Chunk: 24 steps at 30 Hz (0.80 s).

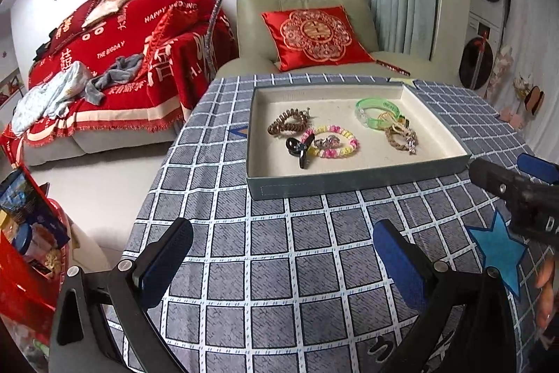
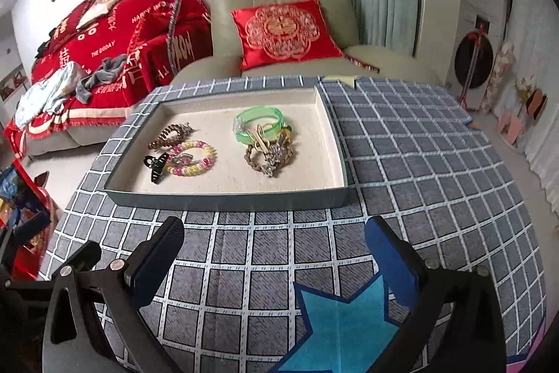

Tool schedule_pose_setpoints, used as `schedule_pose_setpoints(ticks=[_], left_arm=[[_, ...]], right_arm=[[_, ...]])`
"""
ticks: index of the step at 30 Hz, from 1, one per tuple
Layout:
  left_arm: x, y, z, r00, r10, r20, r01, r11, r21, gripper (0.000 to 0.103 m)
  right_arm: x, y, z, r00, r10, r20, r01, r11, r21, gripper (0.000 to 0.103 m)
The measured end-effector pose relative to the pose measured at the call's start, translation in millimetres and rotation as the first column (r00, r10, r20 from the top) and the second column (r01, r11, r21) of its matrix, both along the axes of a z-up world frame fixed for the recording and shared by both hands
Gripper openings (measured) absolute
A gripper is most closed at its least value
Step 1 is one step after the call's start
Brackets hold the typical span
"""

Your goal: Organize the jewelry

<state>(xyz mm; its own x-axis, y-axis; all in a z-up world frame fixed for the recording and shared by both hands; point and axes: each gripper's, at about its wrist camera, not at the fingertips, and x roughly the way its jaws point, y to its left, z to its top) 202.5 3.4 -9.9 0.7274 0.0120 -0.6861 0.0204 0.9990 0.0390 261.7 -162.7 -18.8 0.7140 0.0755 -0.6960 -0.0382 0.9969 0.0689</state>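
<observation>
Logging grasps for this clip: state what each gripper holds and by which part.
Nothing is held. The left gripper and right gripper are both open over the checked tablecloth; all the jewelry lies in the tray.

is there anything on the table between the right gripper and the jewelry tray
Nothing visible except bare checked tablecloth between the open right gripper and the tray. Its raised near wall stands before the jewelry, so reach over it.

Table (image 2: 401, 163) under grey-blue checked cloth (image 1: 279, 250). Shallow tray (image 1: 349, 182) sits on cloth toward far side, cream inside, holding jewelry. Blue star (image 2: 342, 320) flat on cloth at near edge, well apart from tray. Pale star (image 2: 340, 81) at far edge, just behind tray's far corner.
</observation>
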Motion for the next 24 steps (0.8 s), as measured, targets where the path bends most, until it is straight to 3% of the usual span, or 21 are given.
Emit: schedule_pose_setpoints(ticks=[8,24], left_arm=[[-12.9,-0.8,10.3,0.998,0.026,0.058,-0.026,1.0,0.006,0.103],[-19.5,-4.7,5.5,0.998,0.032,0.046,-0.032,0.999,-0.009,0.103]], right_arm=[[-22.3,7.6,6.8,0.997,0.005,0.074,-0.003,1.0,-0.027,0.103],[-35.6,12.7,10.7,0.994,0.008,0.105,0.0,0.998,-0.07,0.103]])
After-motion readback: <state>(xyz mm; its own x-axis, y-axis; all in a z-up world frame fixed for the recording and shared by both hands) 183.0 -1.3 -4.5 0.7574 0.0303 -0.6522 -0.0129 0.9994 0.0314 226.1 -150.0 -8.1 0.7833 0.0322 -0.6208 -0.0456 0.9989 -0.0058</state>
